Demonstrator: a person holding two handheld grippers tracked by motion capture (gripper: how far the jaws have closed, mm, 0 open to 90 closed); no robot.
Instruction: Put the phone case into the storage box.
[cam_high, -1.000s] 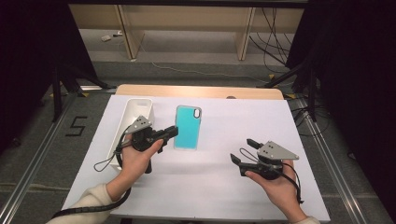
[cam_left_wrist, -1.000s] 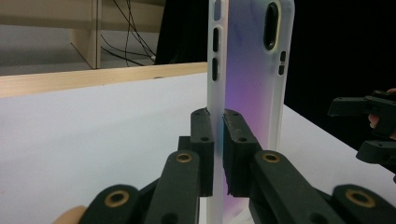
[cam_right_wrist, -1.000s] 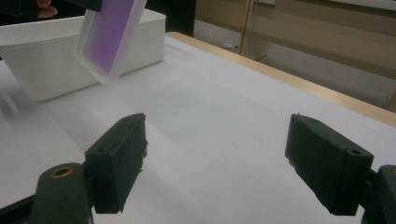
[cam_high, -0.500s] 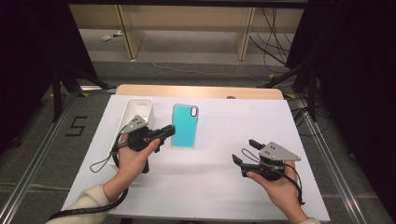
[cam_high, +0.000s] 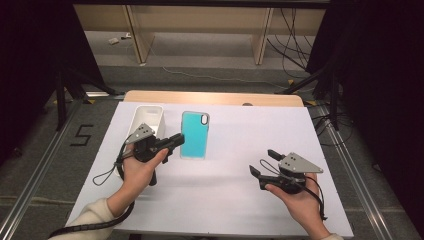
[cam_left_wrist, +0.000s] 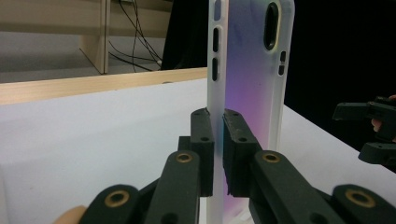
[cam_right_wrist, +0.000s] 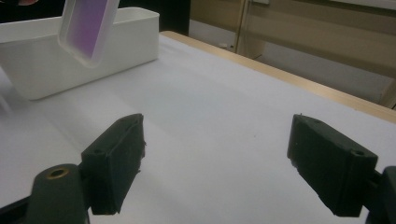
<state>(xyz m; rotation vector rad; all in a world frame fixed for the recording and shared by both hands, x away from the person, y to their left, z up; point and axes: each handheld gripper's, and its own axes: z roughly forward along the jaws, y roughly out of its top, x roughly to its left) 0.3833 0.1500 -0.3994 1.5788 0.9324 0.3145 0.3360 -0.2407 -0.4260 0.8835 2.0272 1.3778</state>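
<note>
Left gripper (cam_left_wrist: 218, 154): we saw its jaws clamped on the phone case (cam_high: 194, 135) edge.
Right gripper (cam_right_wrist: 215, 163): we saw its jaws wide, nothing between.
White bin (cam_high: 148, 119): beside the case.

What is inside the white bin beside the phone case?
The white bin shows a bare white interior at its far end; the left tool and hand cover its near end, so that part stays unseen.

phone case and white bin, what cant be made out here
- Phone case: in the left gripper view its top and bottom are cut off by the frame edges; the left gripper fingers cover part of its rim.
- White bin: in the high view the left hand hides its near end; its contents cannot be told.
</note>
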